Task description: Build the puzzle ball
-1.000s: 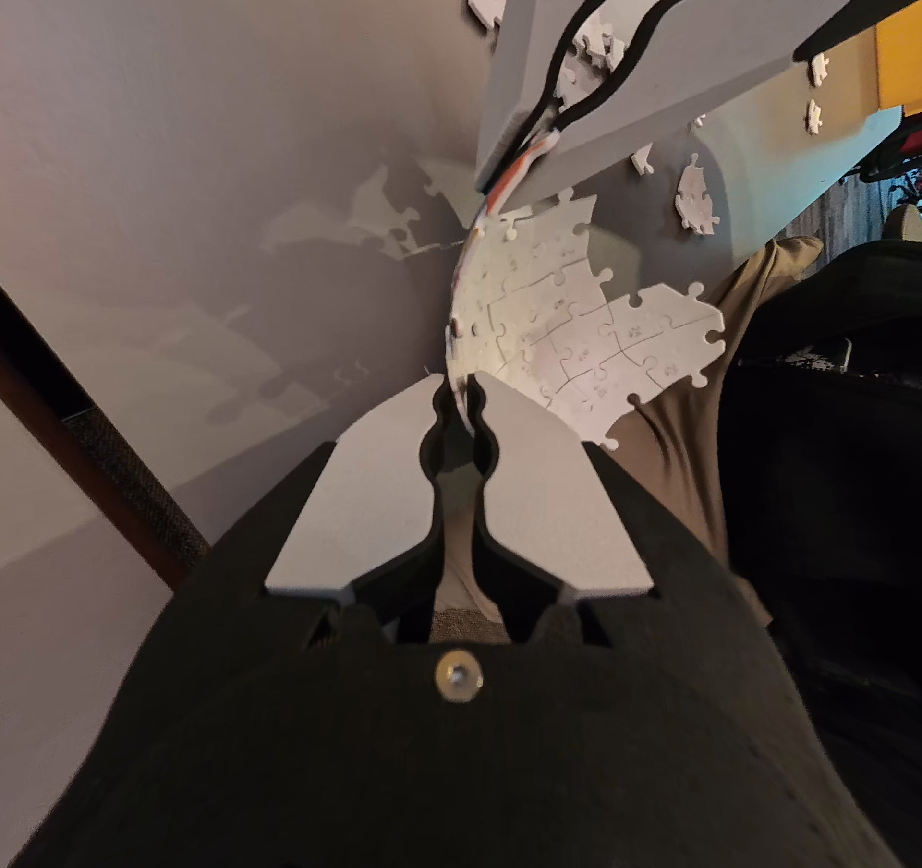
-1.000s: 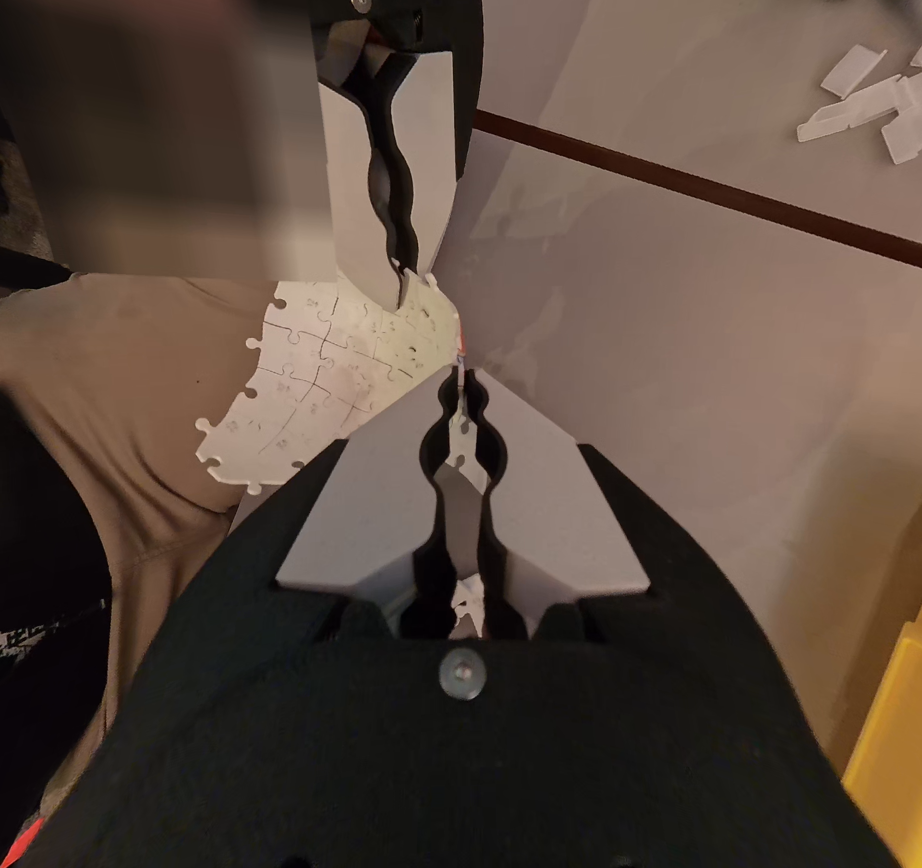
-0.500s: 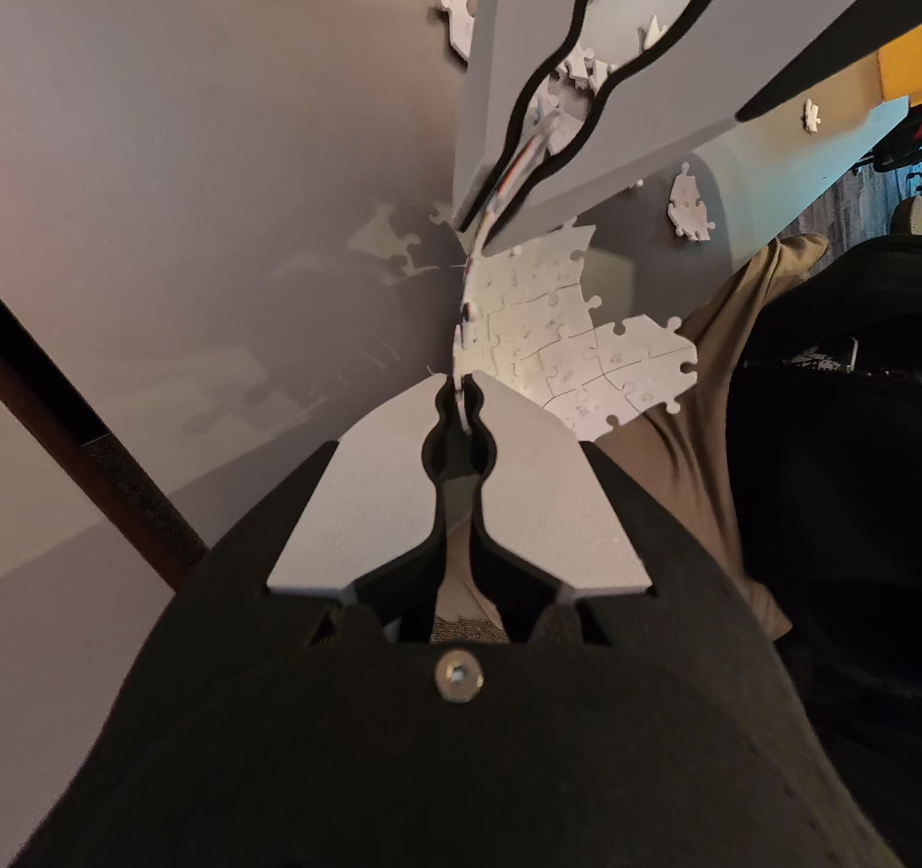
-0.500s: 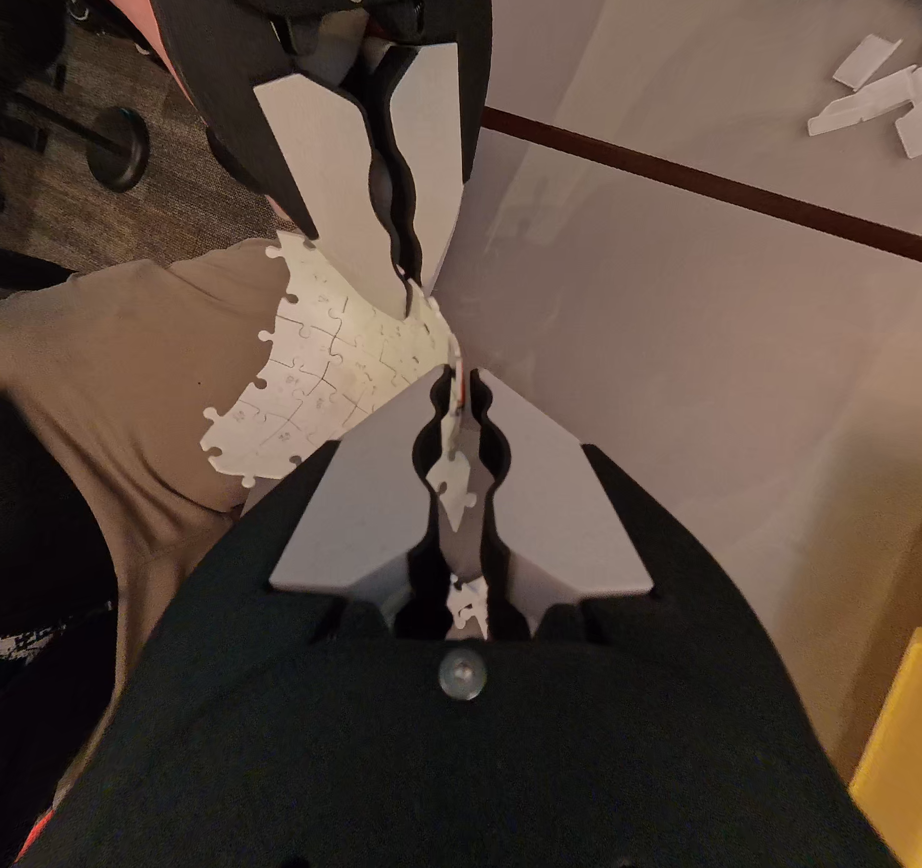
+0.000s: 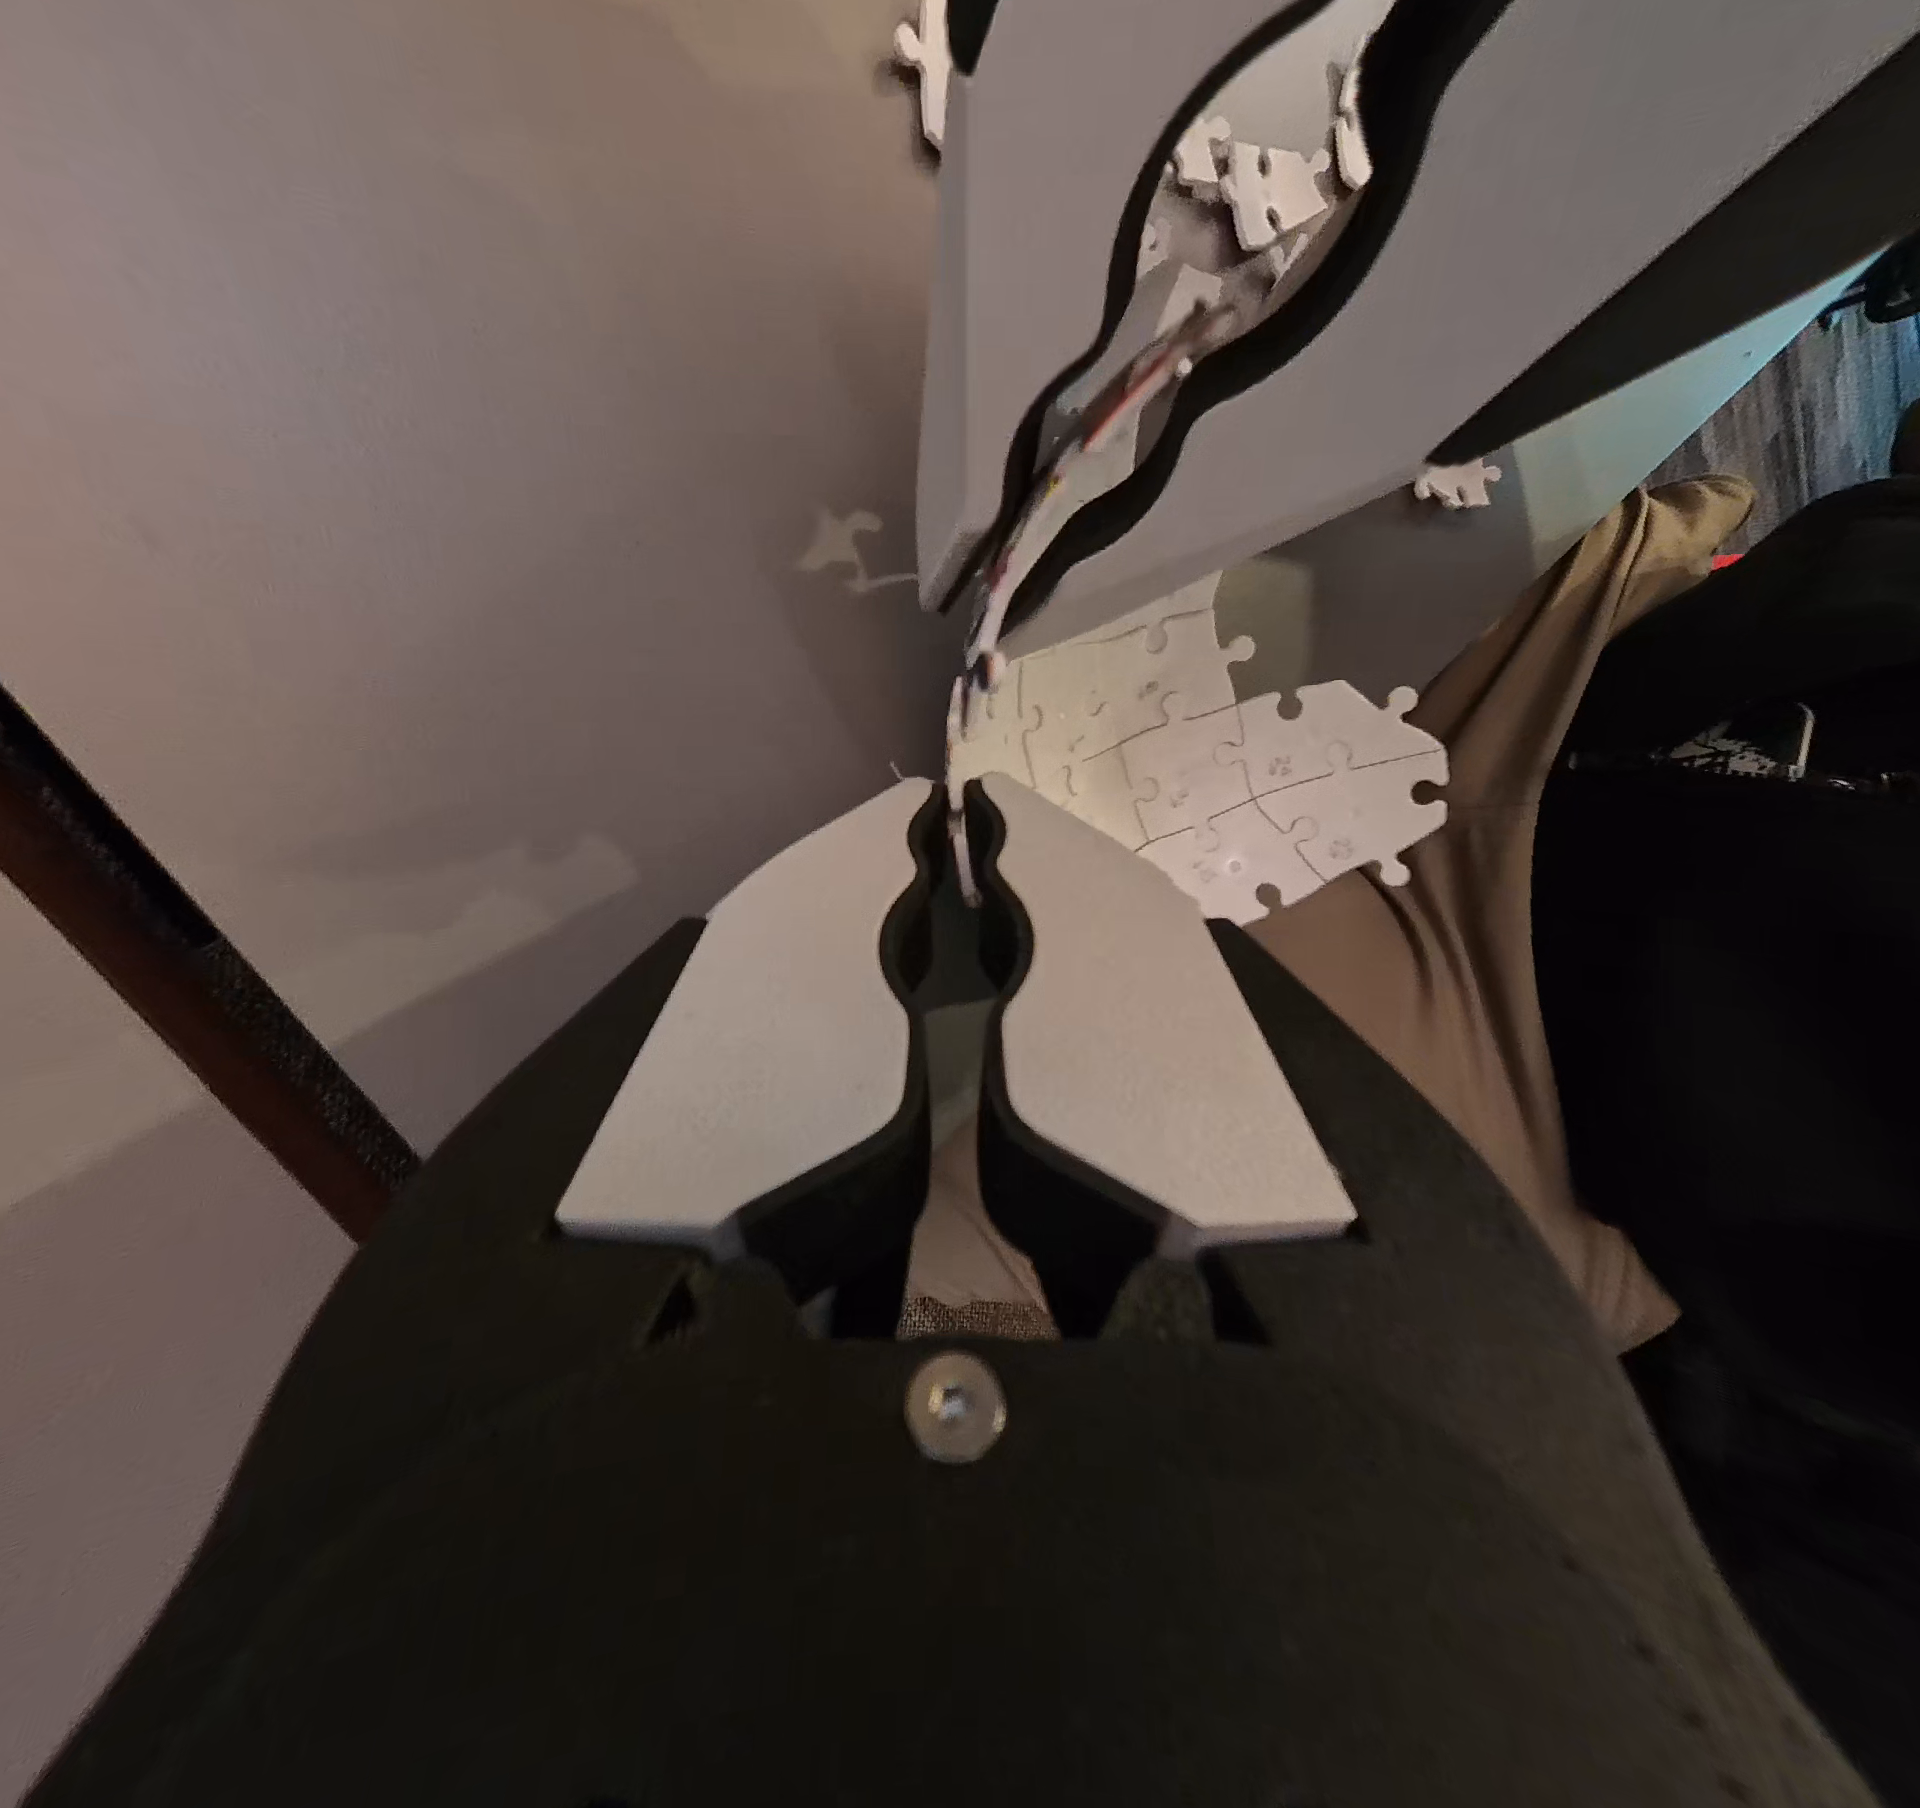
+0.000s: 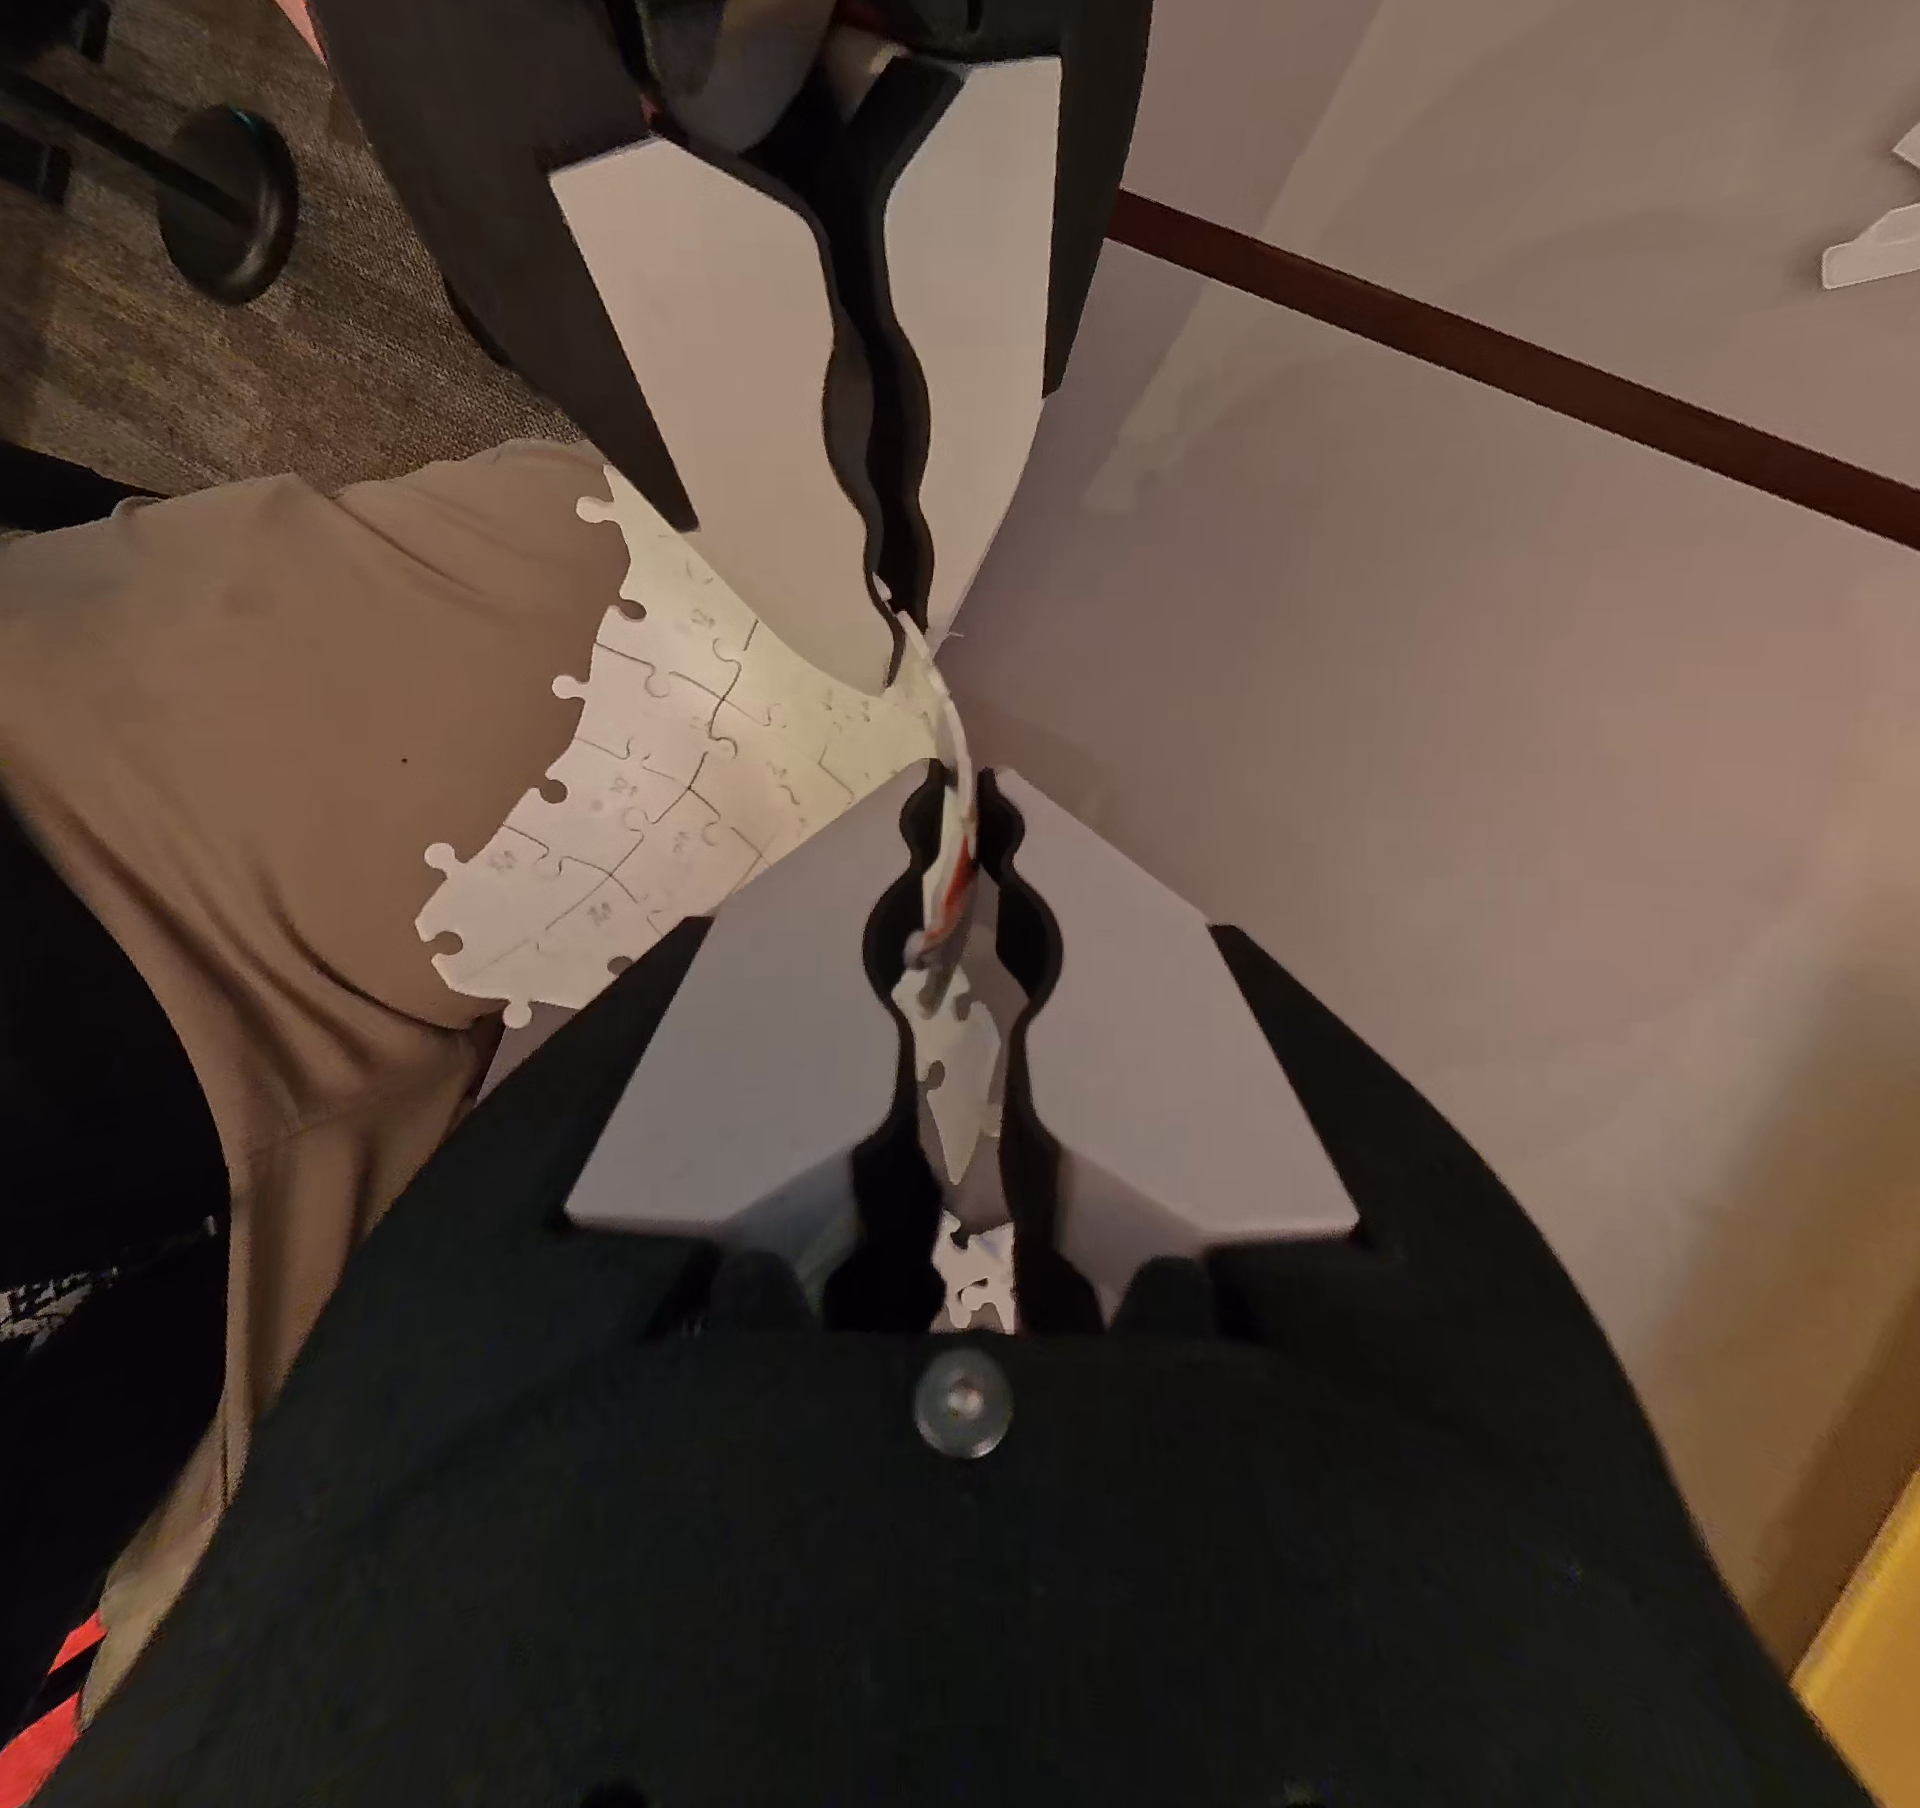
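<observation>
A curved, assembled section of the puzzle ball [image 5: 1247, 782] shows its white inner side, and it also appears in the right wrist view [image 6: 675, 771]. My left gripper [image 5: 956, 802] is shut on this section's near edge and holds it in the air; it enters the right wrist view from the top [image 6: 899, 636]. My right gripper [image 6: 961, 776] is shut on a single puzzle piece [image 6: 951, 1031], seen edge-on with a coloured face. That piece meets the section's rim between the two grippers. The right gripper comes in from above in the left wrist view [image 5: 977, 605].
Loose white puzzle pieces [image 5: 925, 65] lie on the grey table [image 5: 416, 408], with more at the right [image 5: 1455, 485]. A dark brown strip [image 6: 1507, 356] crosses the table. A person's tan clothing [image 6: 260, 719] is close behind the section. A yellow object [image 6: 1870, 1602] is at the lower right. The tips of both grippers are at nearly the same place. From either gripper's tips it is about 20 cm to the yellow object [image 6: 1870, 1602].
The two grippers have come closer together. The right gripper's piece now sits against the section's rim and shows deeper between its fingers. The left gripper keeps its hold.
</observation>
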A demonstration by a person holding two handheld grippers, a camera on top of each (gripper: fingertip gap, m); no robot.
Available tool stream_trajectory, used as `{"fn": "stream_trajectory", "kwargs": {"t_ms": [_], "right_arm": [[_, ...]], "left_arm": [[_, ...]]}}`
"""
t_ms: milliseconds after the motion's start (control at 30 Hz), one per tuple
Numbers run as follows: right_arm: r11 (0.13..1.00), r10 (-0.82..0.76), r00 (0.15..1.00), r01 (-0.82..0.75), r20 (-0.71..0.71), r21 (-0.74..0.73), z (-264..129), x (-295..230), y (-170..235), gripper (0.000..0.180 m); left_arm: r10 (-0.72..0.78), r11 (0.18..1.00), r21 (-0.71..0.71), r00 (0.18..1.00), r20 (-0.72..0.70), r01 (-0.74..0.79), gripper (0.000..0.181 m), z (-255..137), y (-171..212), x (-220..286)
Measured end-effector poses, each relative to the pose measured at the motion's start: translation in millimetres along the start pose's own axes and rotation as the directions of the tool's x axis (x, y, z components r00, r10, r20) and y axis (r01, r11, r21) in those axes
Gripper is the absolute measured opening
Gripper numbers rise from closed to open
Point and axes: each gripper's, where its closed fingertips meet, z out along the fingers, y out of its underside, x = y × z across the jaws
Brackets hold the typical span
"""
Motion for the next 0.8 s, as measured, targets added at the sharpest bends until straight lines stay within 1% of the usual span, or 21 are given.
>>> {"fn": "stream_trajectory", "kwargs": {"t_ms": [333,633,800], "right_arm": [[1.000,0.004,1.000,-0.004,-0.014,-0.019,-0.6,-1.2,1.3,0.001],[0.999,0.043,0.999,-0.043,0.016,0.008,0.5,0.1,-0.4,0.003],[0.999,0.046,0.998,-0.047,0.035,0.007,2.1,-0.8,1.2,0.001]], "left_arm": [[0.007,1.000,0.000,1.000,0.007,-0.007,0.003,0.3,-1.5,-0.4],[0.011,1.000,0.009,1.000,0.009,-0.011,0.003,-1.6,-2.9,-0.3],[0.012,1.000,0.026,1.000,-0.008,-0.012,0.008,-1.2,-5.5,1.2]]}}
